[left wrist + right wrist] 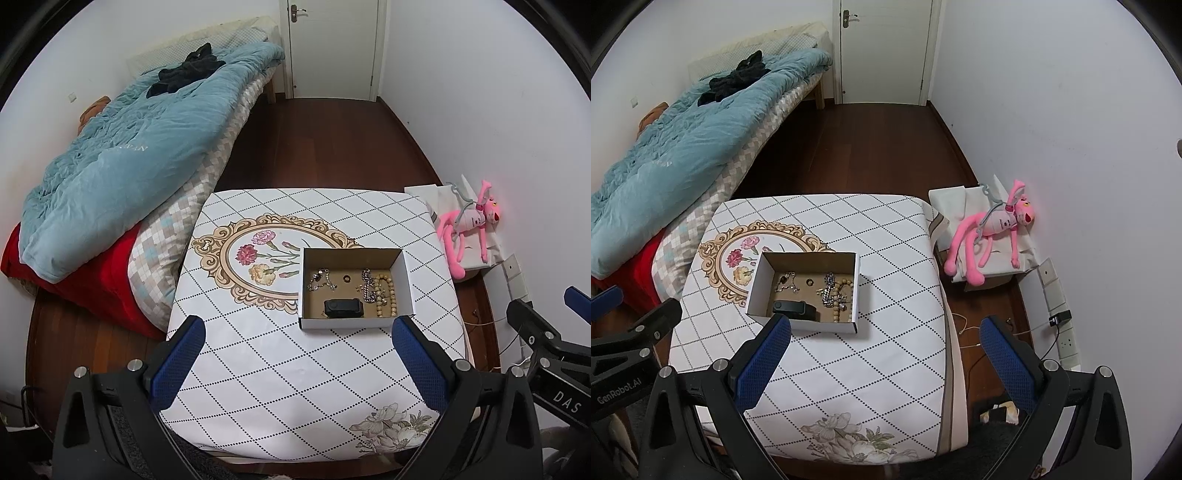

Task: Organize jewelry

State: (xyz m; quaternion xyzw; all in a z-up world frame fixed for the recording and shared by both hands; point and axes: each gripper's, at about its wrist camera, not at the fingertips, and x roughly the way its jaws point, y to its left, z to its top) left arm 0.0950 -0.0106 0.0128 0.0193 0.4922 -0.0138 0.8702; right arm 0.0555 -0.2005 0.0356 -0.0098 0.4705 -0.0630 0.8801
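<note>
Both grippers, left [297, 334] and right [884, 332], gape empty; the box [354, 323] near wall hides some jewelry.

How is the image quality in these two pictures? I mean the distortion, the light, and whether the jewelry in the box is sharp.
Left wrist view: strong fisheye bending, dark corners, soft even light; the box is sharp, but the beaded bracelet and chains are small. Right wrist view: same curved walls, a pinkish tint on the wall around the pink plush toy, and no harsh glare on the tablecloth.
</note>
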